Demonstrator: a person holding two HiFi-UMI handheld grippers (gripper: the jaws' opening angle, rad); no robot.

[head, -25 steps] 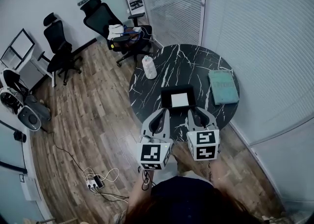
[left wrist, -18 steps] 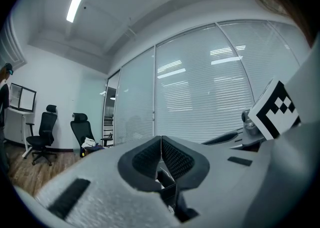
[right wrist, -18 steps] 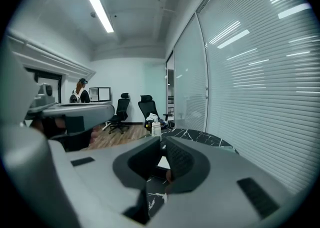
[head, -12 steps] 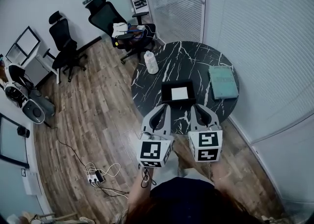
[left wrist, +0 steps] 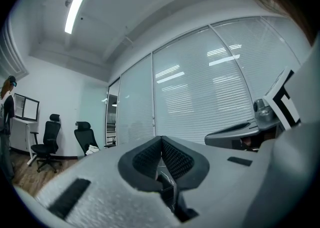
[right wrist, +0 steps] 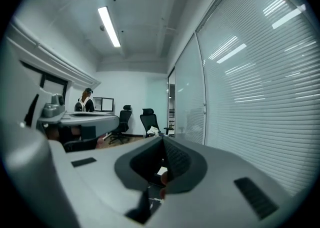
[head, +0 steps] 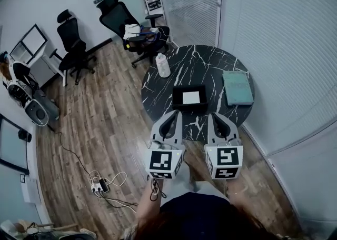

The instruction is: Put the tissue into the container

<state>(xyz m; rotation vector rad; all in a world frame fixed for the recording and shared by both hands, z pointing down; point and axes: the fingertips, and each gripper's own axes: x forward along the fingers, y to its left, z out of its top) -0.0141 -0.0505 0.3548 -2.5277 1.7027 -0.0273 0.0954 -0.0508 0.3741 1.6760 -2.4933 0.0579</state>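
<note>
A black container (head: pixel 178 90) stands near the front of the round black marble table (head: pixel 210 65), and a white tissue (head: pixel 191 97) lies flat inside it. Both grippers hover side by side at the table's near edge, short of the container and pointing toward it. My left gripper (head: pixel 169 120) (left wrist: pixel 161 142) is shut, its pads meeting with nothing between them. My right gripper (head: pixel 218 122) (right wrist: pixel 163 144) has just been closing. It now stands shut, and I see nothing held in it.
A teal flat box (head: pixel 238 87) lies on the table's right side and a white bottle (head: pixel 162 66) stands at its far left edge. Blinds cover glass walls behind and right of the table. Office chairs (head: pixel 134 28) stand on the wood floor at the back left.
Both grippers have drawn back from the container toward the person's body and risen a little. The tissue has stayed in the container.
</note>
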